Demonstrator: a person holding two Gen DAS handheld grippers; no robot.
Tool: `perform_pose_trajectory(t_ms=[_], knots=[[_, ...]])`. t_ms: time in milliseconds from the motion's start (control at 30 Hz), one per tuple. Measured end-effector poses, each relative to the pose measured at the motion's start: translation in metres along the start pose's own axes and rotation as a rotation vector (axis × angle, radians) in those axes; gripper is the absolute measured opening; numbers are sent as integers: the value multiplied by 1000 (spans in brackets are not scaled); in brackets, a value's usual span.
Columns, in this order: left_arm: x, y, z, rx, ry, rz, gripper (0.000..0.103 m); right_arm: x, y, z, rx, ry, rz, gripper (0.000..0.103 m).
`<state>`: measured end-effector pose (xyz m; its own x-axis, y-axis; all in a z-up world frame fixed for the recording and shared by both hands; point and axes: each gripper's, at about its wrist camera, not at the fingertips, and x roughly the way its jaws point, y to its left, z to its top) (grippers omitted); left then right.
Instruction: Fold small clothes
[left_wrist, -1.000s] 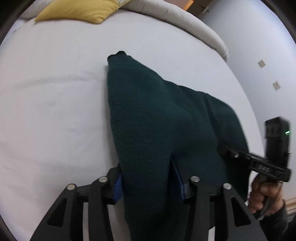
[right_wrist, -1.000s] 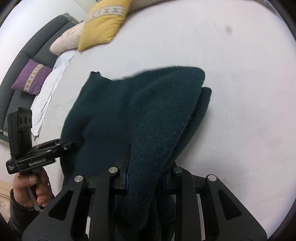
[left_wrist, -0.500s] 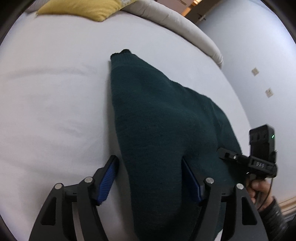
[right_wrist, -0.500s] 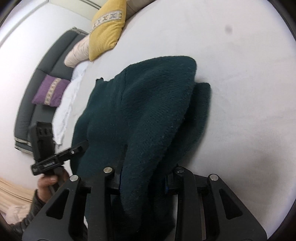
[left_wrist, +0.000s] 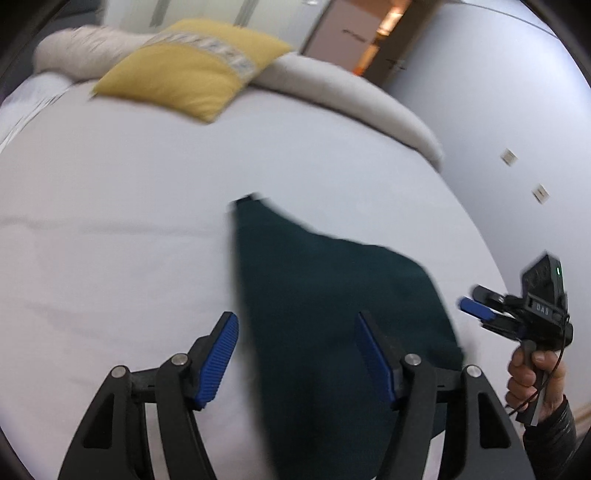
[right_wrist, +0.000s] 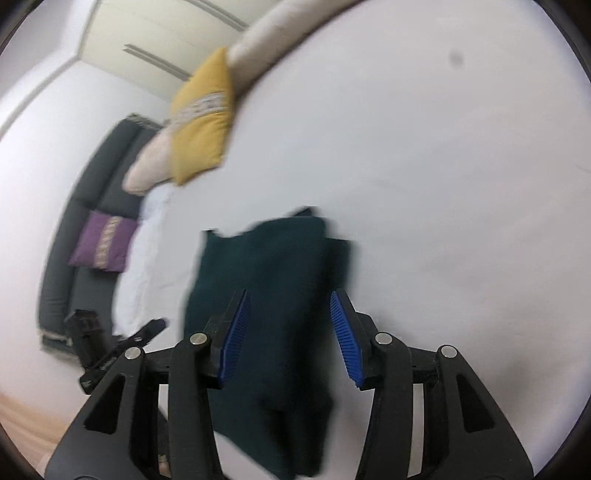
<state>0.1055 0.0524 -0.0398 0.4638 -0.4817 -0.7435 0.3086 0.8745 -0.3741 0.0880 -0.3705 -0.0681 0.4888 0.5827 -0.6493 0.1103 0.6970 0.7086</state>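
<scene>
Now the left gripper (left_wrist: 297, 345) and right gripper (right_wrist: 288, 325) gape wide above the folded dark green knitted garment (left_wrist: 332, 314) on the white bed (left_wrist: 110, 221).

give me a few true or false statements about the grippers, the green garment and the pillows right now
1. Both grippers are open. True: left gripper and right gripper hold nothing.
2. The dark green garment lies on the white bed. True.
3. The yellow pillow rests on the garment. False: it lies apart, at the far end of the bed.
4. The purple pillow is on the bed. False: it sits on the dark sofa beside it.
</scene>
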Motion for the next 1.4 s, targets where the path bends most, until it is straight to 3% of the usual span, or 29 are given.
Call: perform_pose_trajectory(t_ms=[133, 267, 300, 433, 467, 600, 633, 733, 833, 900, 933, 1000, 1067, 1100, 1267, 1400], knots=[[44, -23, 6, 40, 78, 20, 67, 37, 43, 1, -92, 69, 51, 44], [71, -20, 1, 16, 101, 58, 67, 74, 33, 6, -31, 118, -6, 42], [73, -20, 2, 20, 100, 57, 67, 82, 22, 10, 10, 113, -15, 38], [82, -21, -2, 61, 95, 79, 67, 95, -17, 18, 128, 66, 47, 2], [81, -20, -5, 69, 87, 81, 68, 96, -24, 16, 142, 62, 63, 0], [76, -17, -7, 52, 64, 55, 67, 84, -35, 10, 159, 24, 55, 0], [71, -14, -6, 39, 62, 48, 66, 75, -31, 8, 152, 14, 46, 8], [45, -12, -10, -20, 32, 10, 63, 47, -16, -1, 101, -2, 123, 9], [24, -18, -28, -19, 1, -47, 63, 31, 12, -28, 3, 51, 236, 9], [24, -14, -44, -35, 19, -80, 63, 41, 19, -43, -26, 120, 250, 17], [26, -11, -52, -48, 23, -87, 62, 52, 18, -53, -39, 161, 216, 20], [28, -2, -62, -73, 11, -111, 55, 67, 6, -63, -27, 198, 164, 19], [28, 3, -65, -90, 3, -134, 53, 74, -19, -74, 35, 177, 205, 2], [30, 4, -64, -87, 7, -137, 53, 74, -27, -77, 60, 174, 193, 0], [35, 3, -63, -55, 14, -129, 52, 76, -30, -83, 36, 171, 196, 0], [14, 1, -66, -82, 9, -126, 52, 63, -21, -89, 14, 184, 149, 4]])
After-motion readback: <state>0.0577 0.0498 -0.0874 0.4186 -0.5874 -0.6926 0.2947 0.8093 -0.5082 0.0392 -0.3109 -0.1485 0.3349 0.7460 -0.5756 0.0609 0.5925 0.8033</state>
